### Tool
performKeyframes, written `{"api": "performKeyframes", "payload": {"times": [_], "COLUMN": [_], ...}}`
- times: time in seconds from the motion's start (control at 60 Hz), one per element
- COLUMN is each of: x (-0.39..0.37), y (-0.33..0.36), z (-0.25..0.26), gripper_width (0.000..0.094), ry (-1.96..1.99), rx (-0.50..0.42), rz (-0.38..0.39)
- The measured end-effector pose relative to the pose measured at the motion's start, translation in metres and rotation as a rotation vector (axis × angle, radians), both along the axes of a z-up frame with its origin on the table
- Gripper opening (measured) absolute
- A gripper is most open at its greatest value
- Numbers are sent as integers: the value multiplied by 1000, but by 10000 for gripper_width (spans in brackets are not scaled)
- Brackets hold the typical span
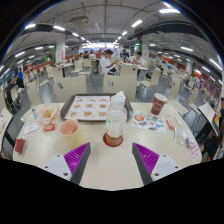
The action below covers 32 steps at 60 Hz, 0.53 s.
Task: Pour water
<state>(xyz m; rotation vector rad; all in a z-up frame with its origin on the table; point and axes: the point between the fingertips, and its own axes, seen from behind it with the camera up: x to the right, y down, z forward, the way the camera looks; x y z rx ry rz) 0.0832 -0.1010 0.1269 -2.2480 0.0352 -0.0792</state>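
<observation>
Two fingers of the gripper (pixel 110 160) stand well apart over the near edge of a pale table (pixel 110 172), their purple pads (pixel 76 155) facing inward and holding nothing; just ahead of them, in line with the gap, a clear glass (pixel 115 125) stands upright on a round red coaster (pixel 114 140), free of both fingers; whether it holds water is hard to tell. Left of the glass sits an orange bowl (pixel 69 128), with a pale cup (pixel 48 115) beyond it; behind the glass lies a dark tray (pixel 90 108) of small dishes; to the right stands a red cup (pixel 158 103), and between it and the glass lies a patterned plate (pixel 145 120); far beyond, a person (pixel 107 63) sits in a bright hall.
</observation>
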Motion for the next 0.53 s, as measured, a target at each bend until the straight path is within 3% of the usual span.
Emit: {"api": "performKeyframes", "payload": {"times": [0.233, 0.533], "x": [-21, -27], "y": [-79, -97], "z": [31, 42], "gripper_width": [847, 845], "ry": [-13, -68], "rx": [-41, -23], "rz": [-59, -17]}}
